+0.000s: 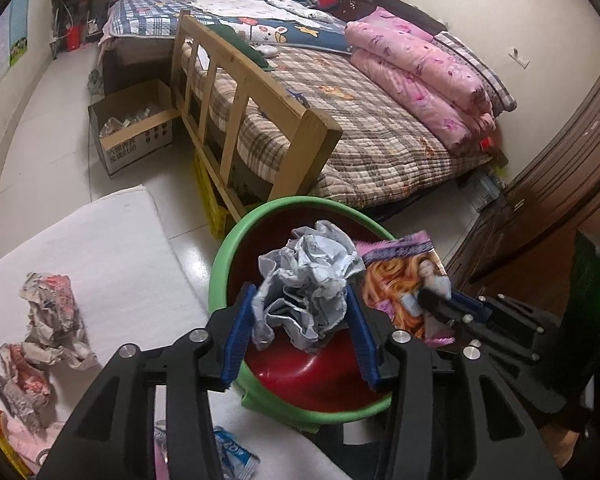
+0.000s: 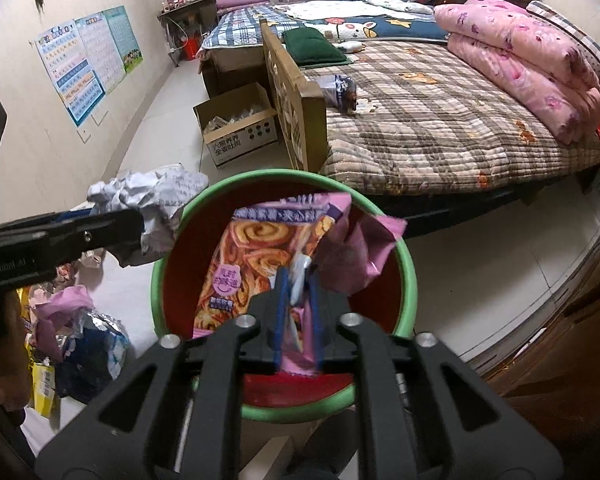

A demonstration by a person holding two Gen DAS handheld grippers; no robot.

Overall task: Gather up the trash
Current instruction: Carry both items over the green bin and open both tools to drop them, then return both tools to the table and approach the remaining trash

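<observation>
A crumpled paper ball [image 1: 306,286] sits between the parted pads of the left gripper [image 1: 300,332], directly above the green-rimmed bin [image 1: 220,264]; beside it, a pink snack wrapper [image 2: 268,264] hangs in the loosened right gripper [image 2: 298,320], over the same opening.

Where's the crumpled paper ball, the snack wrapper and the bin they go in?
crumpled paper ball [image 1: 306,284], left wrist view, middle of wad.
snack wrapper [image 2: 256,260], right wrist view, printed front.
bin [image 2: 408,264], right wrist view, green rim.

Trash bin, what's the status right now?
Left gripper over bin, crumpled paper between its fingers. Right gripper open, snack wrapper between its fingers, above bin. Nothing in the way.
</observation>
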